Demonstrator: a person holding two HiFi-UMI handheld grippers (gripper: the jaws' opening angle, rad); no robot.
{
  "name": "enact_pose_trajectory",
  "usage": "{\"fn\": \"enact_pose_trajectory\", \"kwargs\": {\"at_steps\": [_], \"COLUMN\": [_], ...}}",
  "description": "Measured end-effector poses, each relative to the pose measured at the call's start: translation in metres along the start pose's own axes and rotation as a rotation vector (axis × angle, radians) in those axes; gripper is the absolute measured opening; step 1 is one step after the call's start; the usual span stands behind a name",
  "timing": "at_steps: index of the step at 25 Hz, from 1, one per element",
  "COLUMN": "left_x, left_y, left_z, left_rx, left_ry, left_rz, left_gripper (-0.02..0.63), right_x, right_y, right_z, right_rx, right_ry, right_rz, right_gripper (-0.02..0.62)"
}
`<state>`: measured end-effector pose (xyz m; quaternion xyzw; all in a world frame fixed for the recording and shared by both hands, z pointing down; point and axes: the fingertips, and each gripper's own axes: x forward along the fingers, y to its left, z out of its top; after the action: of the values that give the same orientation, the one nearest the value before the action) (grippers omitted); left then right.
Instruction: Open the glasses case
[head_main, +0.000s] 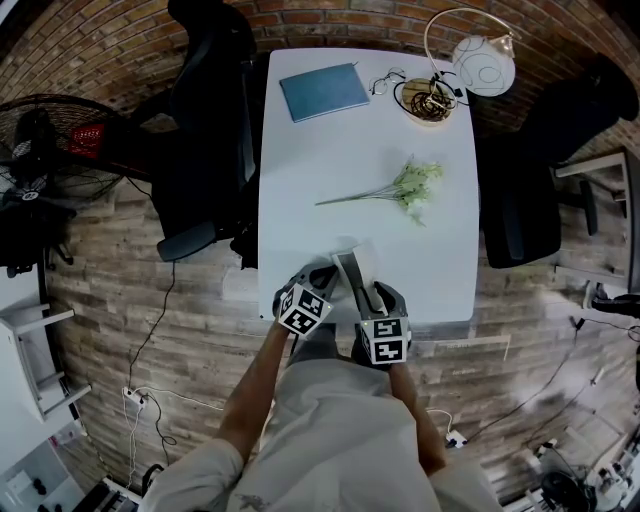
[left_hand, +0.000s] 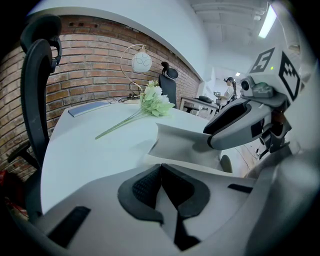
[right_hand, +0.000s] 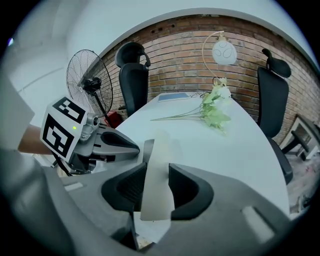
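Observation:
The white glasses case (head_main: 357, 262) lies at the near edge of the white table (head_main: 300, 170). In the right gripper view my right gripper (right_hand: 157, 172) is shut on the case's pale flap (right_hand: 159, 150), which stands up between the dark pads. My left gripper (left_hand: 160, 167) is shut, its pads meeting right at the case's near edge (left_hand: 195, 167); the case's open wall (left_hand: 185, 142) rises just beyond. In the head view the left gripper (head_main: 325, 277) is at the case's left side and the right gripper (head_main: 372, 293) at its near end. The right gripper's finger (left_hand: 235, 120) reaches over the case.
A sprig of pale green flowers (head_main: 400, 188) lies mid-table. At the far end are a blue notebook (head_main: 323, 91), spectacles (head_main: 385, 82), a bowl (head_main: 430, 100) and a lamp (head_main: 482, 62). Black chairs (head_main: 205, 120) (head_main: 540, 170) flank the table; a fan (head_main: 50, 150) stands left.

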<state>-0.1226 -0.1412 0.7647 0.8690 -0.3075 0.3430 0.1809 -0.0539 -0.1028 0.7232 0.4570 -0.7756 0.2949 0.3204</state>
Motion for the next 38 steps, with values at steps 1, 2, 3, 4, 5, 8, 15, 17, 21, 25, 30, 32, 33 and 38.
{"fn": "enact_pose_trajectory", "kwargs": {"at_steps": [1, 2, 3, 4, 5, 8, 15, 17, 21, 25, 30, 32, 33, 38], "left_x": [0.0, 0.0, 0.0, 0.0, -0.001, -0.001, 0.0, 0.0, 0.0, -0.001, -0.001, -0.001, -0.001, 0.0], "left_y": [0.0, 0.0, 0.0, 0.0, 0.0, 0.0, 0.0, 0.0, 0.0, 0.0, 0.0, 0.0, 0.0, 0.0], "left_z": [0.0, 0.0, 0.001, 0.001, 0.001, 0.001, 0.001, 0.001, 0.001, 0.001, 0.001, 0.0, 0.001, 0.001], "left_rx": [0.0, -0.001, -0.001, -0.002, -0.002, -0.003, -0.007, -0.008, -0.01, -0.01, -0.01, -0.01, -0.01, -0.011], "left_ry": [0.001, 0.001, 0.002, 0.002, 0.002, 0.0, 0.002, 0.002, 0.002, 0.001, 0.002, 0.001, 0.0, 0.0], "left_rz": [0.0, 0.0, 0.0, 0.0, -0.001, 0.0, 0.002, 0.002, 0.004, 0.004, 0.003, 0.003, 0.004, 0.004], "left_gripper": [0.008, 0.008, 0.008, 0.008, 0.008, 0.008, 0.008, 0.008, 0.008, 0.008, 0.008, 0.008, 0.008, 0.008], "right_x": [0.0, -0.001, -0.001, -0.001, -0.001, -0.002, -0.003, -0.004, -0.004, -0.005, -0.006, -0.005, -0.006, -0.006], "right_y": [-0.001, -0.002, -0.003, -0.004, -0.004, -0.007, -0.014, -0.015, -0.018, -0.019, -0.021, -0.022, -0.023, -0.027], "right_z": [0.001, 0.001, 0.002, 0.002, 0.002, 0.002, 0.002, 0.002, 0.001, 0.001, 0.0, 0.0, 0.0, -0.001], "right_rx": [0.002, 0.005, 0.008, 0.011, 0.013, 0.019, 0.03, 0.034, 0.041, 0.045, 0.049, 0.051, 0.052, 0.059], "right_ry": [-0.001, -0.002, -0.004, -0.007, -0.01, -0.016, -0.015, -0.015, -0.018, -0.021, -0.022, -0.023, -0.023, -0.022], "right_rz": [-0.002, -0.004, -0.006, -0.006, -0.008, -0.013, -0.026, -0.029, -0.033, -0.037, -0.044, -0.046, -0.048, -0.058], "right_gripper": [0.139, 0.133, 0.13, 0.126, 0.122, 0.115, 0.112, 0.112, 0.112, 0.104, 0.1, 0.1, 0.1, 0.098]}}
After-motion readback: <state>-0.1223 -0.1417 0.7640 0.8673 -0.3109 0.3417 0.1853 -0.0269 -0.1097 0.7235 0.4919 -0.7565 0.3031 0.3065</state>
